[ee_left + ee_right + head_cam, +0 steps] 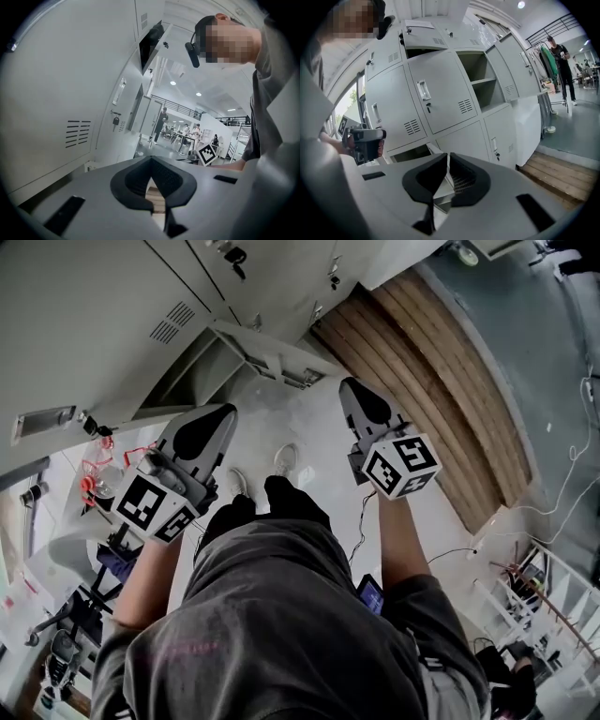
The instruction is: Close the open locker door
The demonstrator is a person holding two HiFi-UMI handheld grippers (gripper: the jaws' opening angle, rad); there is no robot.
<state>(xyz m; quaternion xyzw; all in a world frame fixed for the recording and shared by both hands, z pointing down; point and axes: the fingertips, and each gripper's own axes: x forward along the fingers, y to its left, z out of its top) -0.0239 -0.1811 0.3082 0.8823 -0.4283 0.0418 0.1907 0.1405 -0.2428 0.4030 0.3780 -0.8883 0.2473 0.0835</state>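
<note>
Locker door (272,357): bottom row, swung open, upper centre of the head view, ahead of both grippers. Left gripper (217,416): fingers together, nothing between them. Right gripper (358,395): fingers together, empty, apparently just short of the door. Wooden platform (422,362): upper right.

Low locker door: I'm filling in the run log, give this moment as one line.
stage: before contact | low locker door: open, untouched | left gripper: shut, empty | right gripper: shut, empty
</note>
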